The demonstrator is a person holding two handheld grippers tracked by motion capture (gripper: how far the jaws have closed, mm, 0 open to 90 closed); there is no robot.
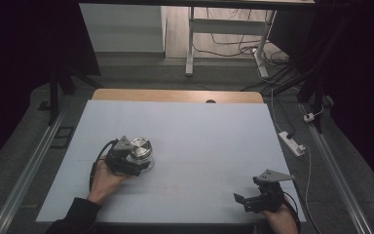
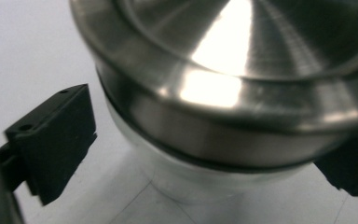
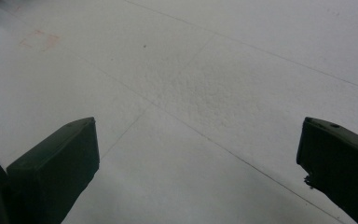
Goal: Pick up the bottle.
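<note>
The left claw sits at the near left side of a round metal container, its jaws spread on either side of the container's lower body. In the left gripper view the left jaw stands a little clear of the shiny wall, with a strip of pale worktop showing between them, and the right jaw is tucked under the overhanging lid rim, where contact cannot be made out; so the claw brackets the container without a plain squeeze on it. The container stands upright on the light blue worktop, left of centre, its brushed lid catching a bright glare. The left hand wraps the gripper body from the near side, a dark sleeve behind it and a black cable looping beside the wrist. Well apart, at the near right corner of the worktop, the right claw rests low, jaws wide apart with nothing between them; the right gripper view shows bare worktop between the two black jaws, crossed by thin seams and a faint reddish mark.
</note>
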